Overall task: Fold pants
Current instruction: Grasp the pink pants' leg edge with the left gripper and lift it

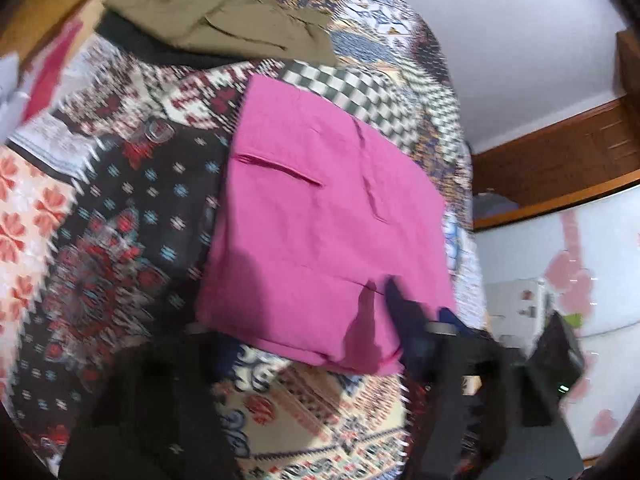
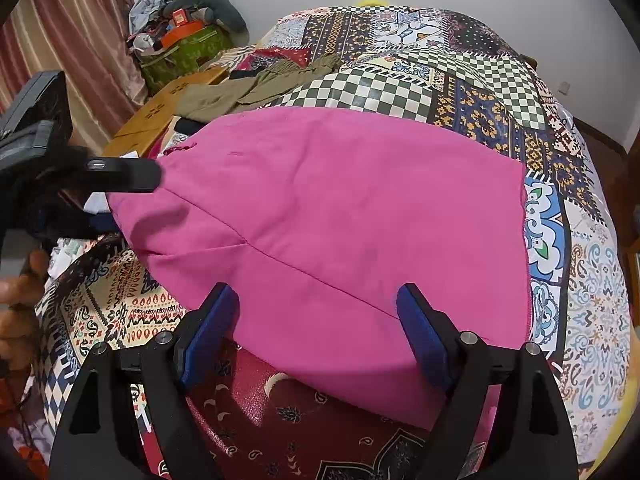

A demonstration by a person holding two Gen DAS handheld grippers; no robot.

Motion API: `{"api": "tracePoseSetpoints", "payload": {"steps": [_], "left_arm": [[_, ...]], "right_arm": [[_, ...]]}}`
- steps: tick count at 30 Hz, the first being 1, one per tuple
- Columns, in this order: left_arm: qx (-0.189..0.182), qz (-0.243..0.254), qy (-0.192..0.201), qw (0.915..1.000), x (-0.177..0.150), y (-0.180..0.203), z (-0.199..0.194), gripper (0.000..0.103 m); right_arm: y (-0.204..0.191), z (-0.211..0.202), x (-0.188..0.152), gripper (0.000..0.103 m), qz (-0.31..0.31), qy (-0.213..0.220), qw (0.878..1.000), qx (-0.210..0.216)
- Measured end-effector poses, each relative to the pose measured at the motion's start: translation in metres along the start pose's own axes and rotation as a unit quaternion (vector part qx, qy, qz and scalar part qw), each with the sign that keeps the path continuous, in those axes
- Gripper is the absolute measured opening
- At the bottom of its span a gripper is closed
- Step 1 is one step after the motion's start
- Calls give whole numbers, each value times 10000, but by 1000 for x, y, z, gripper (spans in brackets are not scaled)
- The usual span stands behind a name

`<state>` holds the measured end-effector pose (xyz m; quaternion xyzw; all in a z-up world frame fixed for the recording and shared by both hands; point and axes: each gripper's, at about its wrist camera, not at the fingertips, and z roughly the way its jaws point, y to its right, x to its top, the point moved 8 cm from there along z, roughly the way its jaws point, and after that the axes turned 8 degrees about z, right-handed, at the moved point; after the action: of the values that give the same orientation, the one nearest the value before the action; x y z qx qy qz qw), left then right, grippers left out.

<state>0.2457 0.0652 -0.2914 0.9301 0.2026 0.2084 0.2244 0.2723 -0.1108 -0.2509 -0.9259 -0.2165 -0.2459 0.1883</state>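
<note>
Pink pants (image 1: 320, 220) (image 2: 340, 220) lie folded flat on a patchwork bedspread (image 1: 120, 220) (image 2: 460, 92). My right gripper (image 2: 318, 320) is open, its blue pads (image 2: 212, 332) straddling the near edge of the pants without pressing on them. It also shows in the left wrist view as the right gripper (image 1: 420, 300) at that same edge. My left gripper (image 2: 148, 184) reaches in from the left, its black upper finger lying on the pants' left corner. Whether it pinches the cloth is hidden. The left wrist view is blurred and its own fingers are dark smears.
Olive pants (image 1: 208, 20) (image 2: 240, 88) lie crumpled at the far side of the bed. A wooden board (image 2: 160, 112) and a pile of clutter (image 2: 180, 32) stand at the back left by a curtain. A person's hand (image 2: 20, 280) is at the left edge.
</note>
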Motion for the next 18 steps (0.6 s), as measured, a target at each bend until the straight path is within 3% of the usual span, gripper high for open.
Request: {"api": "tracePoseSetpoints", "payload": {"steps": [1, 6, 10, 12, 14, 15, 18], "left_arm": [[91, 65, 20, 9999, 0, 1, 0, 27], [587, 617, 354, 9957, 1, 4, -13, 21], [1394, 1264, 780, 9790, 3, 3, -37, 20], [2002, 1665, 1013, 9602, 3, 1, -52, 20], [2685, 2115, 1245, 9315, 2, 1, -64, 20], [2874, 2279, 1315, 9210, 2, 2, -69, 20], [3117, 2626, 1425, 9020, 1, 9, -74, 20]], "right_arm": [[1, 0, 1, 83, 1, 0, 10000, 1], [2, -2, 1, 80, 26, 5, 10000, -18], [9, -12, 1, 80, 242, 57, 9997, 11], [16, -18, -1, 80, 356, 90, 9993, 13], [26, -23, -4, 80, 385, 149, 9990, -182], [32, -24, -6, 80, 395, 158, 9986, -307], [46, -27, -17, 80, 652, 134, 9974, -264]]}}
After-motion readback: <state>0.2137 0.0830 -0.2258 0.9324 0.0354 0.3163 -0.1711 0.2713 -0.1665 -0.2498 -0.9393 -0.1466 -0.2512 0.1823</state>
